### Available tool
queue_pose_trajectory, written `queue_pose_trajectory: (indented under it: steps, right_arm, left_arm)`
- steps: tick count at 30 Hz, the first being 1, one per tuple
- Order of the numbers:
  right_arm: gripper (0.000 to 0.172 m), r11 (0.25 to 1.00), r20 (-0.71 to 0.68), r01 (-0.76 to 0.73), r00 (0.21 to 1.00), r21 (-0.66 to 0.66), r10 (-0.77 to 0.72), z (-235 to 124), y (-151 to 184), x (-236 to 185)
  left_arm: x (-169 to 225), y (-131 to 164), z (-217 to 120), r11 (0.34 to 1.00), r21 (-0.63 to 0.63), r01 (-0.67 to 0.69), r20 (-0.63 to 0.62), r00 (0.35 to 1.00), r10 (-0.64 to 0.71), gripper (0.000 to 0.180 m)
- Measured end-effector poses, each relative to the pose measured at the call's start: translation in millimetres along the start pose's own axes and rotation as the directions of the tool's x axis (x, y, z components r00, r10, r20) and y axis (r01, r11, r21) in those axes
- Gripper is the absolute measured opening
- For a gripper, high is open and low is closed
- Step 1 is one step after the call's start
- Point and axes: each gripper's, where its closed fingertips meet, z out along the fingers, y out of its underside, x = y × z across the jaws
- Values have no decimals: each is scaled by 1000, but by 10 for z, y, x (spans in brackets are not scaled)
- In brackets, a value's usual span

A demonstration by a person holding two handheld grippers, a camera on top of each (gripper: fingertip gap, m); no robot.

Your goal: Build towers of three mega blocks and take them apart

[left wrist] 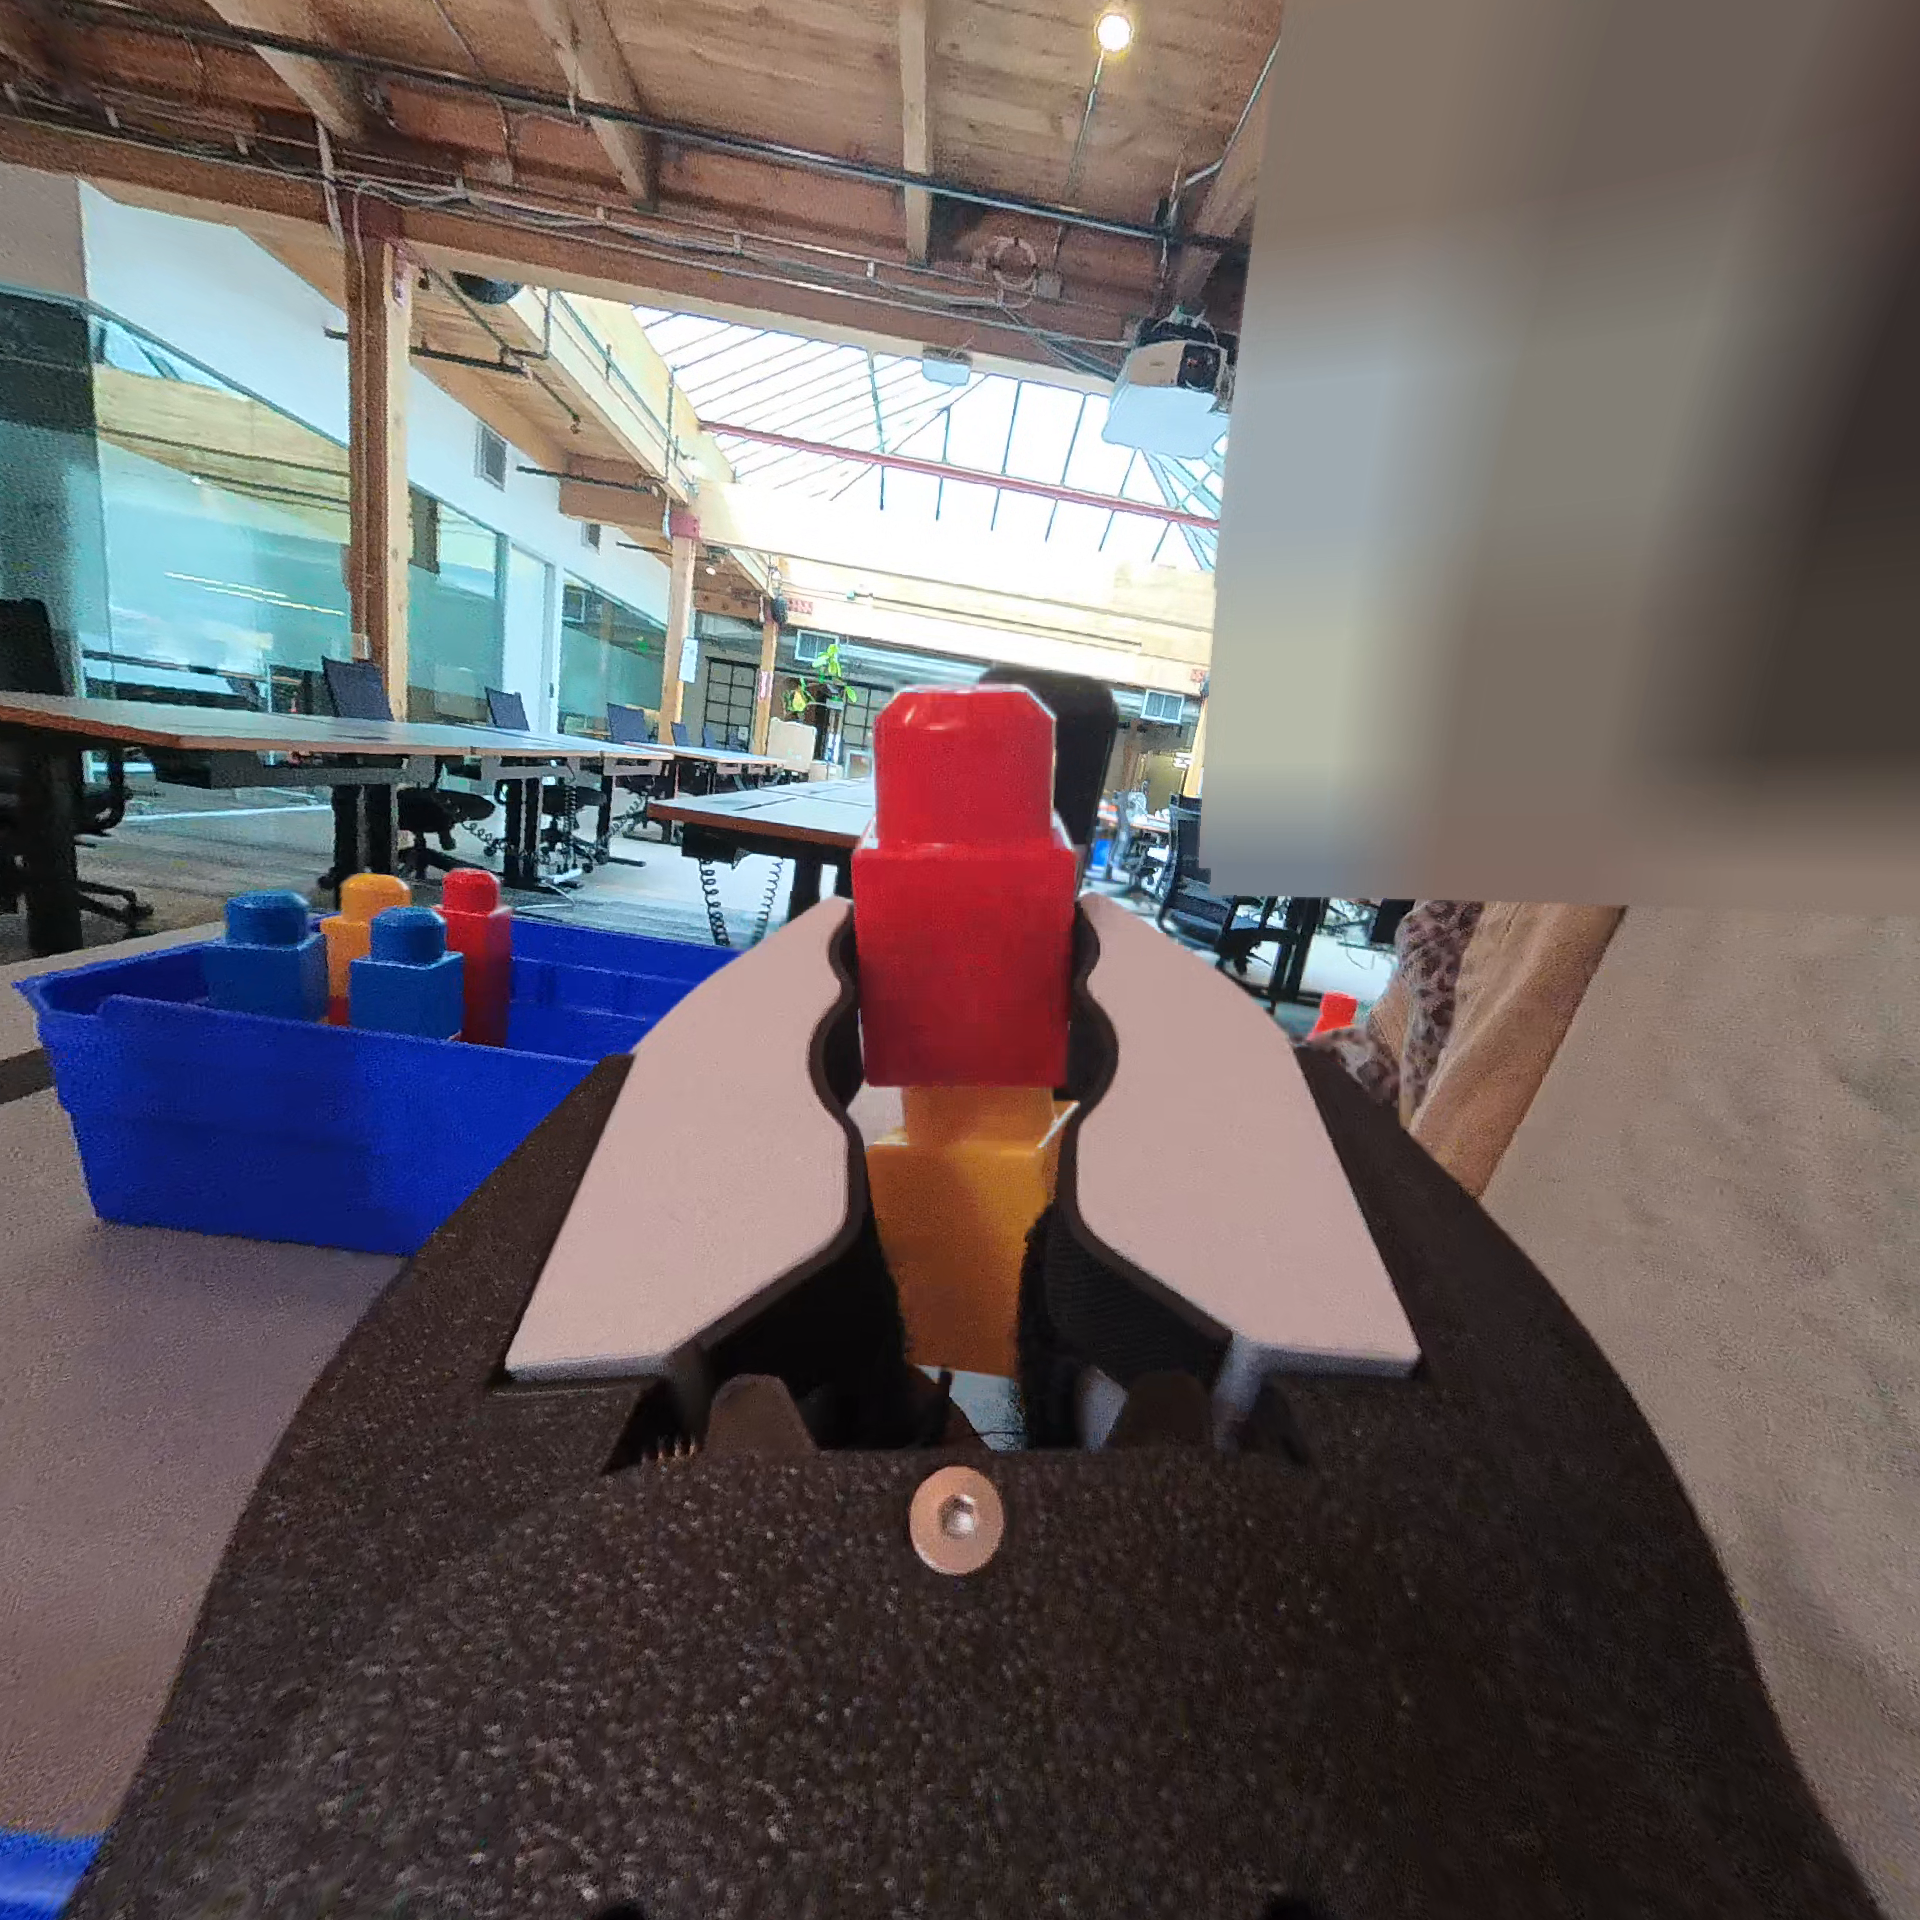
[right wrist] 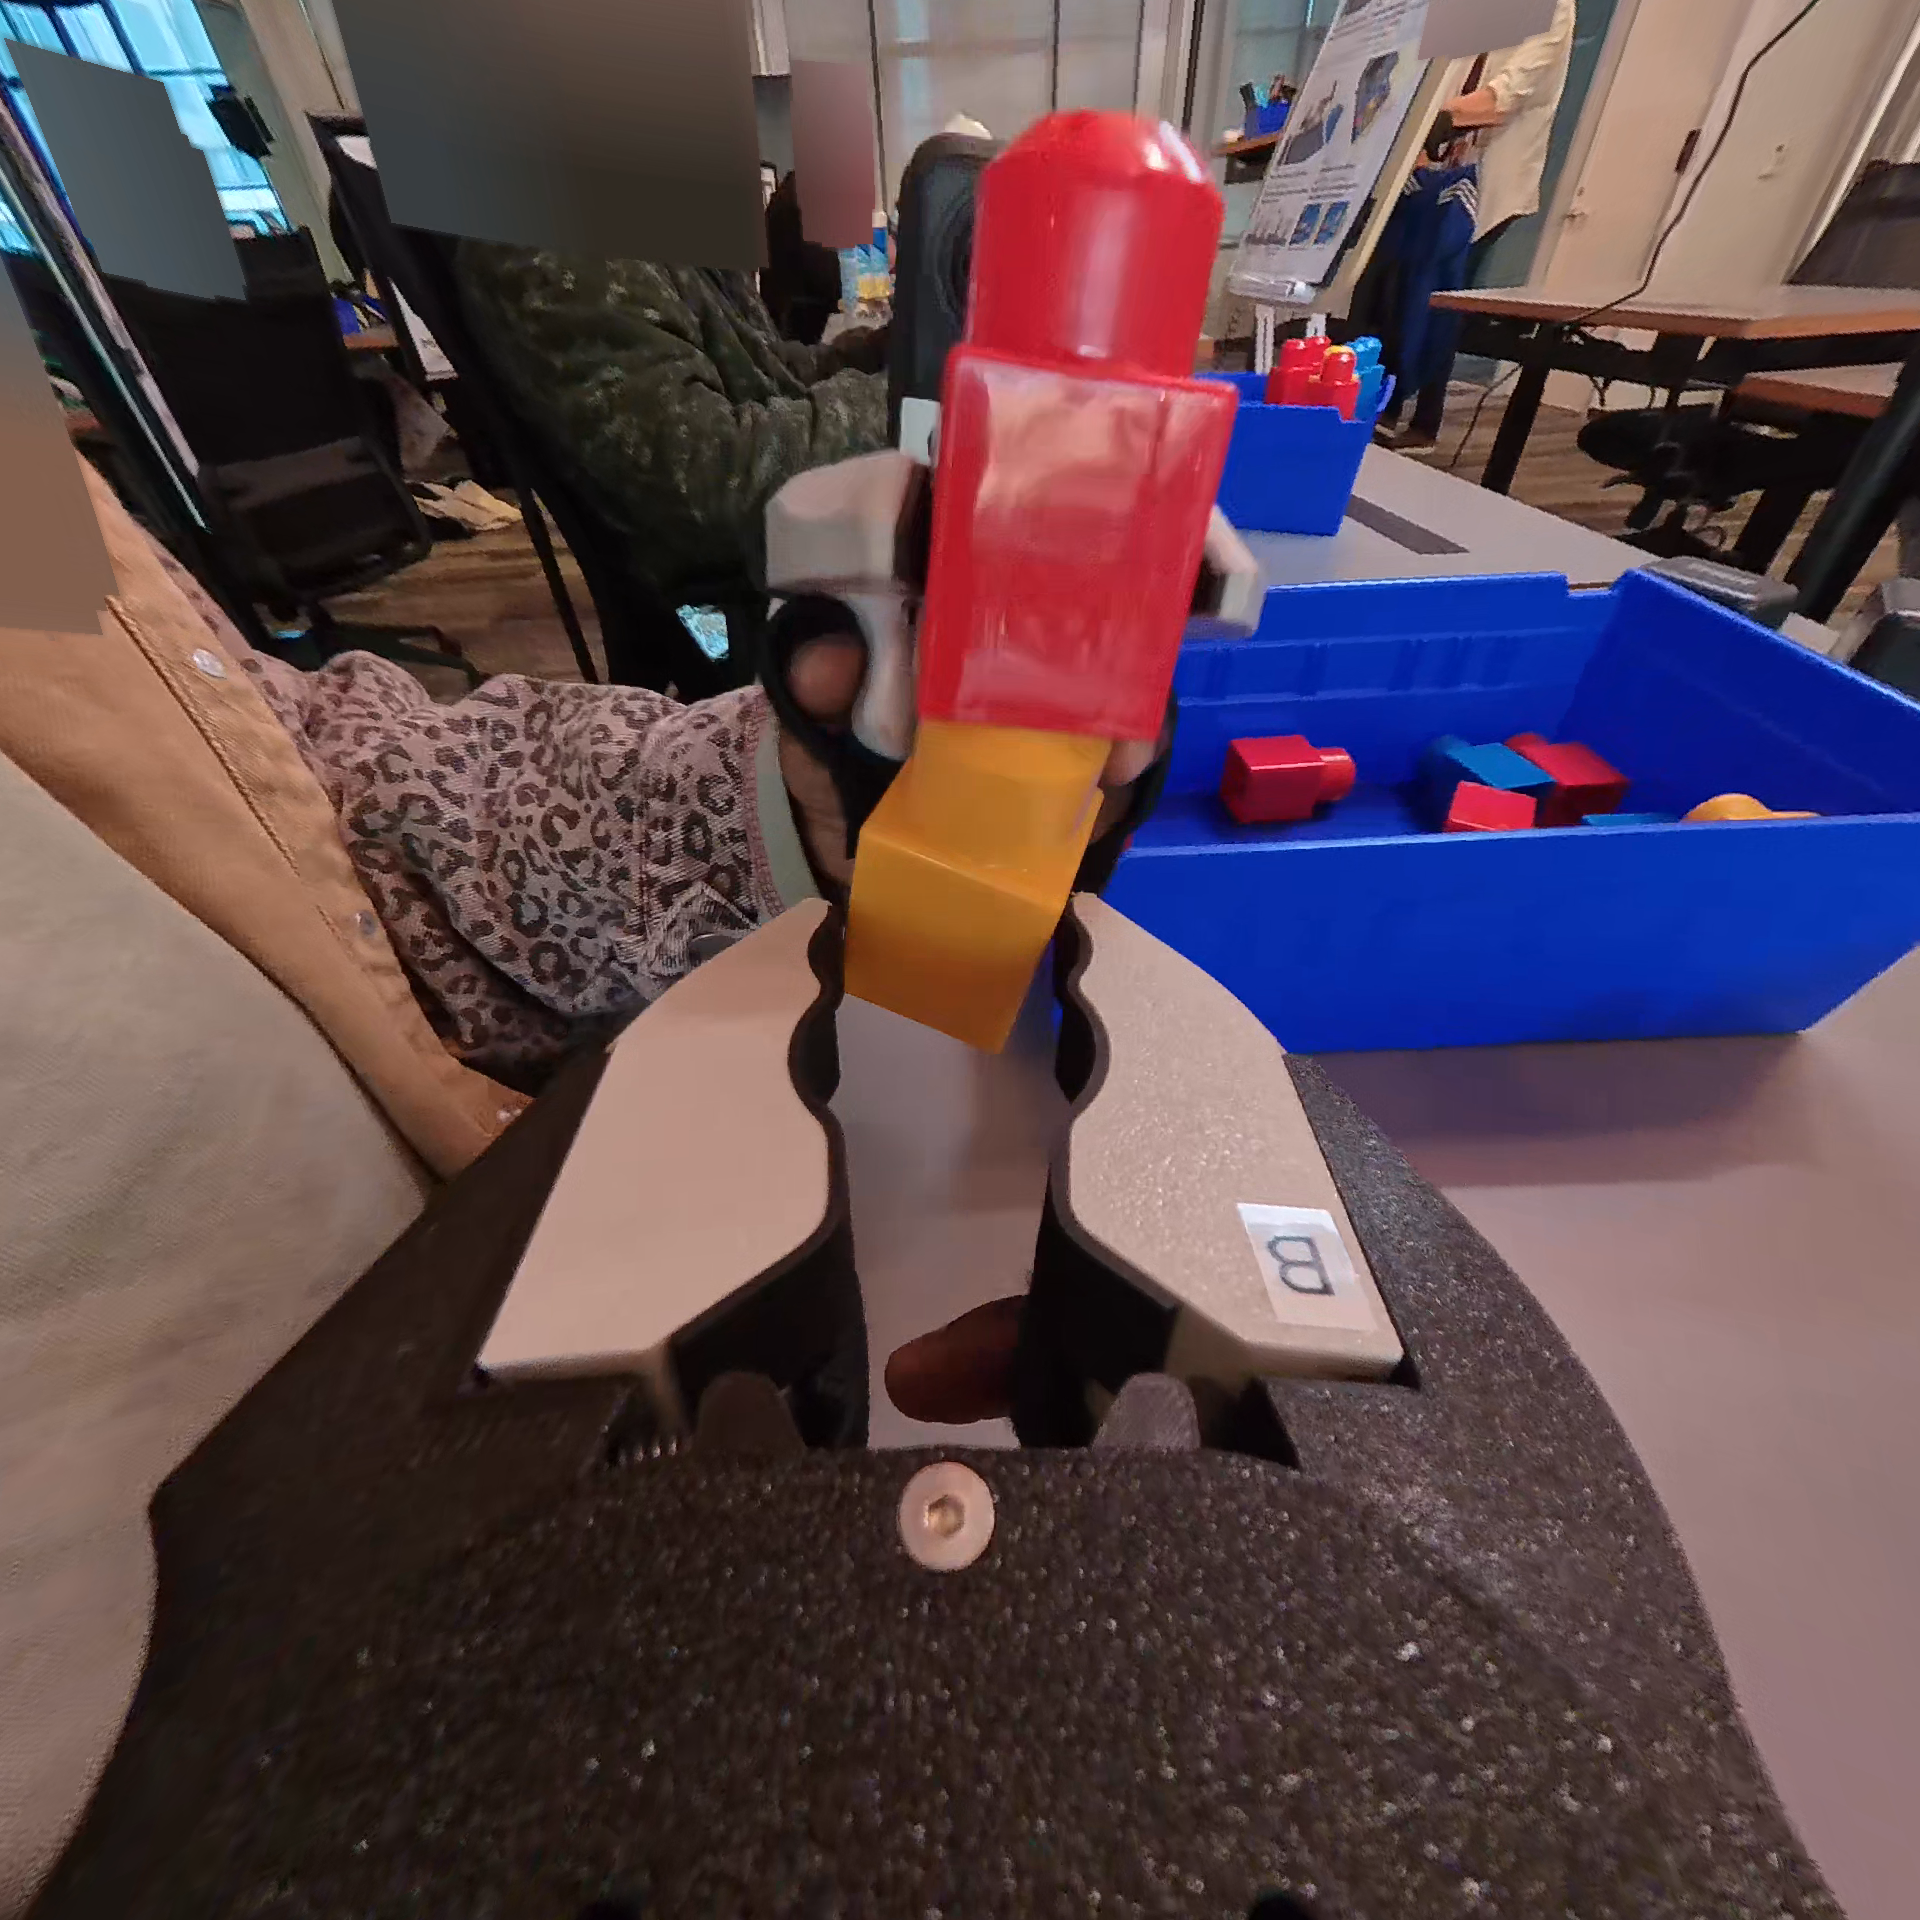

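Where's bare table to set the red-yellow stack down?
Free: grey table in front of the near blue bin, right of the right hand-held gripper. Crowded: inside that bin, loose blocks; left side, a person's sleeve.

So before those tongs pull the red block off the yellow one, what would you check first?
1. Left tongs clamped on the red block: ok.
2. Right tongs clamped on the yellow block: ok.
3. Blocks still joined: ok, though bent at the joint.
4. Third block on the stack: not ok, only two.
5. Blue bin nearby for loose blocks: ok.
6. Grip firm enough to pull: cannot tell.
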Motion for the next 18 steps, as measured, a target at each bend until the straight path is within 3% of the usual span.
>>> queue_pose_trajectory:
  steps: [9, 18]
  right_arm:
    - [38, 984, 31, 168, 986, -56, -166, -99, 79, -62]
    - [37, 993, 158, 117, 981, -23, -112, -101, 122, -198]
  left_arm:
    - [159, 259, 20, 973, -229, 18, -118, 992, -46, 35]
    - [301, 359, -68, 926, -375, -42, -173, 985, -25, 35]
